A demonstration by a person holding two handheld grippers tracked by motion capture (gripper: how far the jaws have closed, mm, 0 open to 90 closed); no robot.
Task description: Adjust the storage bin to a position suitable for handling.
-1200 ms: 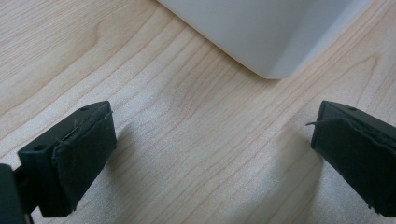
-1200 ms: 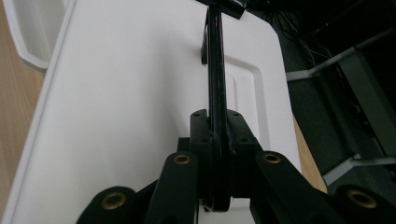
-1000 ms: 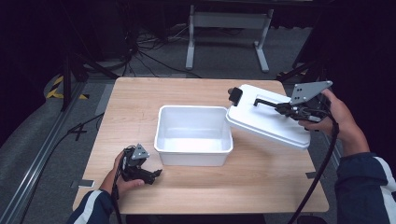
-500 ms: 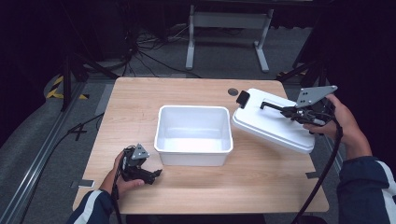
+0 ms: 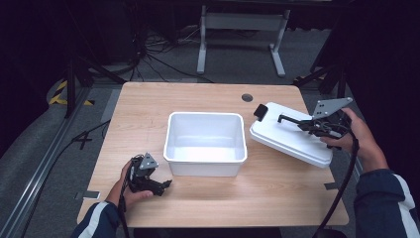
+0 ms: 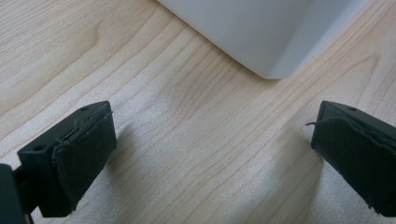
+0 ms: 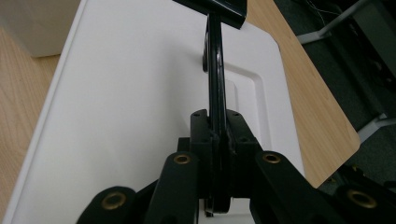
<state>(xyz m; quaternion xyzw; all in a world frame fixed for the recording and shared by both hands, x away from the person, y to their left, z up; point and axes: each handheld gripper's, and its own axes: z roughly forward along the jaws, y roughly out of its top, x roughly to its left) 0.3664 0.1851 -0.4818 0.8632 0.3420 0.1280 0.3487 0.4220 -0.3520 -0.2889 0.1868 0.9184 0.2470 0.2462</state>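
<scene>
I am gripping the black handle (image 7: 215,70) of the white lid (image 5: 289,134) with my right gripper (image 5: 311,125), its jaws pressed tight on either side of the handle bar, as the right gripper view shows. Over the last second I have been carrying the lid rightward and downward: a second ago it was hanging close over the upper right corner of the white bin (image 5: 205,144), and now it is sitting lower, at the right of the high view, well clear of the bin's rim and tilted, its near edge apparently touching the wooden table (image 5: 148,99). I judge that I am setting the lid aside, so the bin, at the centre of the frame, is standing open with nothing inside that I can see.

My left gripper (image 5: 157,186) is resting on the table at the lower left of the high view, unmoved, its jaws spread wide on bare wood, with a corner of the bin just ahead in the left gripper view. Next I am likely letting go once the lid lies flat.
</scene>
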